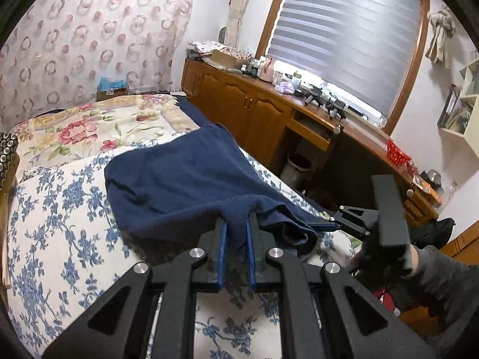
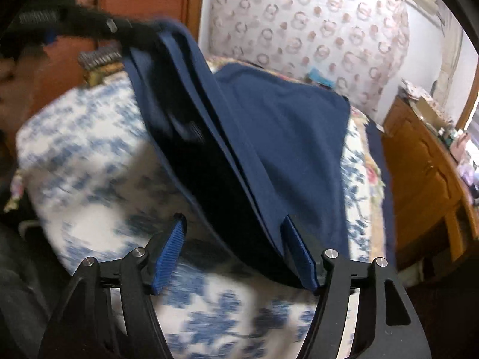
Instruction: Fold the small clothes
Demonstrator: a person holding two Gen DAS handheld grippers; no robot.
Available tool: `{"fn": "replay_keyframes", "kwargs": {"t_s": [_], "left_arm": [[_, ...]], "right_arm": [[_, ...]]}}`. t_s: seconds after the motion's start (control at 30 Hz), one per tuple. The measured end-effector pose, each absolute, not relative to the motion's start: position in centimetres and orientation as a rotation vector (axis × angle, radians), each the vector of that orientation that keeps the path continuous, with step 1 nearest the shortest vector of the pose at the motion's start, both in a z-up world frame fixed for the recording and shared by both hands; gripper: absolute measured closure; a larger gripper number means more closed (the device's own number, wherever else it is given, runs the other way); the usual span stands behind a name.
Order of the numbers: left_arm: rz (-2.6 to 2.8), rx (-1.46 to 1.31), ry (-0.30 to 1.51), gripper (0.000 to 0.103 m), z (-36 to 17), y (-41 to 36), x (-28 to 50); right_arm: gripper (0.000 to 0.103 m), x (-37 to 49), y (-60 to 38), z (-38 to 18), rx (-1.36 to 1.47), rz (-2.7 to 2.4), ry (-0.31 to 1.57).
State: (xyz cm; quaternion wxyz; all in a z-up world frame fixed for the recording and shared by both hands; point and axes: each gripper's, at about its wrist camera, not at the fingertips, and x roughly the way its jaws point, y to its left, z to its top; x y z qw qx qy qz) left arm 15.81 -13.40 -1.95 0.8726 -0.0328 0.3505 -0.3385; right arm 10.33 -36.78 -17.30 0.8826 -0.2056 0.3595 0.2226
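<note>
The navy garment [image 1: 179, 179] is spread across the bed [image 1: 60, 224], on a white quilt with a blue flower print [image 1: 54, 209]. Its near hem is bunched and raised off the quilt.

Left tool [image 1: 236, 224]: the two blue-padded fingers [image 1: 222, 239] are drawn close together, with a fold of the garment's near edge pinched between them. In the right wrist view this tool [image 2: 140, 34] is seen at the upper left corner of the garment, where the cloth is gripped and lifted.

Right tool [image 2: 236, 227]: the fingers are spread wide. The right finger [image 2: 299, 254] lies against the garment's lower edge; the left finger [image 2: 169, 254] stands apart from the cloth, over the quilt. No cloth is pinched. In the left wrist view this tool [image 1: 326, 226] is seen at the right end of the bunched hem, held by a gloved hand [image 1: 419, 269].

Between the two tools the garment hangs as a doubled, sloping sheet, with its far portion flat on the quilt. Beyond the garment a second quilt with a red flower print [image 1: 89, 122] is laid. A wooden bench [image 1: 299, 104] with small items on it stands to the right of the bed, under a window blind [image 1: 344, 36].
</note>
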Motion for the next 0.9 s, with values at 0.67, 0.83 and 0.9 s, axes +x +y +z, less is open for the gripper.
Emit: {"fn": "replay_keyframes", "kwargs": {"t_s": [0.67, 0.83, 0.9], "left_arm": [[-0.519, -0.113, 0.737, 0.090, -3.5, -8.2, 26.9], [-0.506, -0.092, 0.767, 0.074, -5.1, -7.5, 29.3], [-0.514, -0.100, 0.754, 0.059, -5.0, -7.0, 29.7]], "right_arm": [[0.096, 25.5, -36.8, -9.9, -0.458, 0.486, 0.622], [0.095, 30.7, -36.4, -11.5, -0.429, 0.494, 0.707], [0.095, 32.0, -36.4, -11.7, -0.395, 0.494, 0.731]]}}
